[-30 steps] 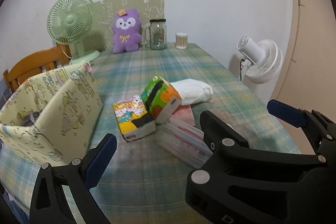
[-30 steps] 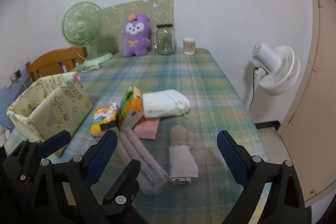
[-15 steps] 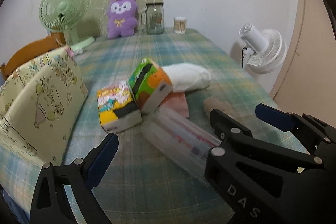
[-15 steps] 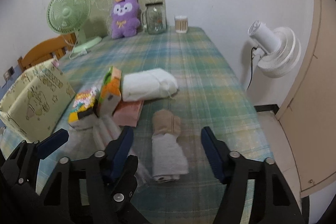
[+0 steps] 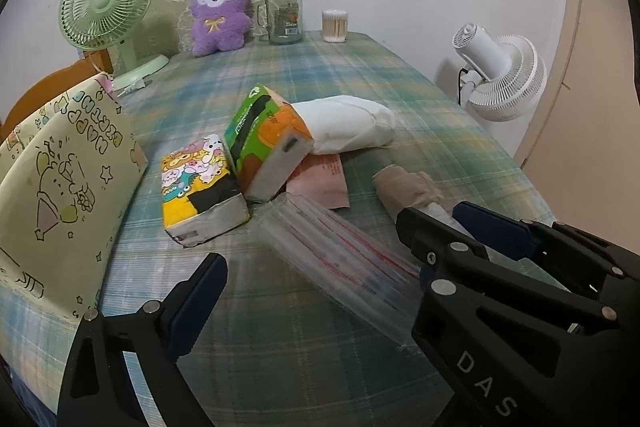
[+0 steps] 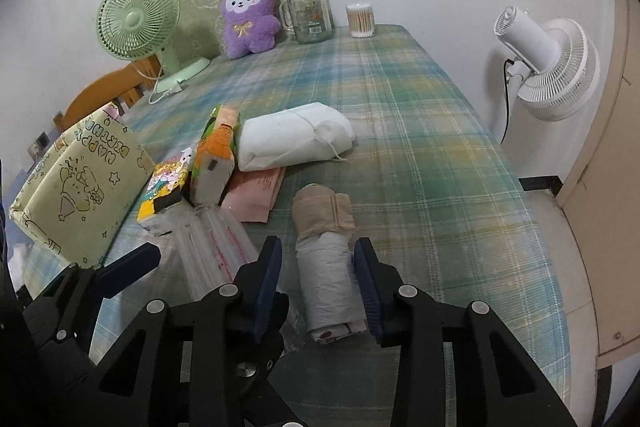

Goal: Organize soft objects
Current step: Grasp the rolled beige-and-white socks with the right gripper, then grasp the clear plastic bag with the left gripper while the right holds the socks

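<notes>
At the far left a pale yellow printed fabric storage box point(image 6: 80, 187) is standing open on the plaid-covered worktop point(image 6: 420, 131), likely the place the soft things are going. Just right of it a cartoon-printed tissue pack point(image 5: 200, 187) is lying against a green and orange tissue pack point(image 5: 264, 139), with a white cloth bundle point(image 6: 296, 139) and a flat pink packet point(image 6: 256, 191) beside them. A clear plastic sleeve of masks point(image 5: 340, 251) is lying in front. The left tool point(image 5: 320, 239) is hovering over that sleeve with its jaws wide apart, gripping nothing. Further right, the right tool point(image 6: 316, 259) is closing its jaws around a grey and beige rolled cloth point(image 6: 328, 247); the roll is lying between the blue pads, the right one looking about touching, the left one with a gap.

The roll being soft, the pads may be squeezing only its outer layer, so it could unroll or slip free when lifted. The left pad may also be snagging the sleeve's edge.
</notes>
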`<action>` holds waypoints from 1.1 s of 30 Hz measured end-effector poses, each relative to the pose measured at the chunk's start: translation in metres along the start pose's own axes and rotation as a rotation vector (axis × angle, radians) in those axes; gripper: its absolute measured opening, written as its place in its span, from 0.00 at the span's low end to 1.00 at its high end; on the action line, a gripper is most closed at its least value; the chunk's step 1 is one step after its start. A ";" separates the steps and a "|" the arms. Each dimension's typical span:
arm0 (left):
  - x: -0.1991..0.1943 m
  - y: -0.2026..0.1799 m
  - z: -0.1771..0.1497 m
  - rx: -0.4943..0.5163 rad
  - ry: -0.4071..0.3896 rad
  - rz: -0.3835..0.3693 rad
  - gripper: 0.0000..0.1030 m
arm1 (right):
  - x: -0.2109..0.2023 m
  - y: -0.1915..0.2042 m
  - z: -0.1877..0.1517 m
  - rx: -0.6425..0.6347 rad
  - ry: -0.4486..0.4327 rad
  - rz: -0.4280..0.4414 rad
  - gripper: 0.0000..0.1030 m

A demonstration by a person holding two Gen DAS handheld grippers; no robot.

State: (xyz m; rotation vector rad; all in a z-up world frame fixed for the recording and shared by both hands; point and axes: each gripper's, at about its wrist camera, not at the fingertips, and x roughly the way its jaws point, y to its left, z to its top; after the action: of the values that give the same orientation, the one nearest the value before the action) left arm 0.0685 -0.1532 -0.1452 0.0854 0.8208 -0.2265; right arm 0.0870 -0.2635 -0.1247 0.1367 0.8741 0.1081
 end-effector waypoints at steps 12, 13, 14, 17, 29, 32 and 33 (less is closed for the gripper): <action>-0.002 -0.005 0.001 0.063 -0.010 0.089 0.97 | 0.007 -0.005 0.004 -0.012 0.007 -0.003 0.49; -0.002 -0.006 0.001 0.069 -0.009 0.095 0.97 | 0.009 -0.005 0.004 -0.016 0.010 -0.021 0.49; -0.002 -0.006 0.001 0.072 -0.009 0.100 0.97 | 0.009 -0.005 0.004 -0.023 0.010 -0.034 0.43; -0.002 -0.007 0.002 0.077 -0.012 0.104 0.97 | 0.011 -0.005 0.003 -0.037 0.020 -0.023 0.25; 0.007 -0.020 0.012 0.088 -0.011 0.041 0.89 | -0.001 -0.019 0.006 -0.003 -0.012 -0.056 0.20; 0.011 -0.023 0.012 0.097 0.011 0.027 0.74 | 0.001 -0.023 0.005 0.010 -0.001 -0.067 0.20; 0.013 -0.022 0.012 0.097 0.020 0.027 0.67 | 0.002 -0.023 0.005 0.013 0.005 -0.071 0.20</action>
State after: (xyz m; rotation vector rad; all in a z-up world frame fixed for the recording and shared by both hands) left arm 0.0805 -0.1789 -0.1462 0.1898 0.8282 -0.2402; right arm 0.0932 -0.2865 -0.1272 0.1171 0.8836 0.0365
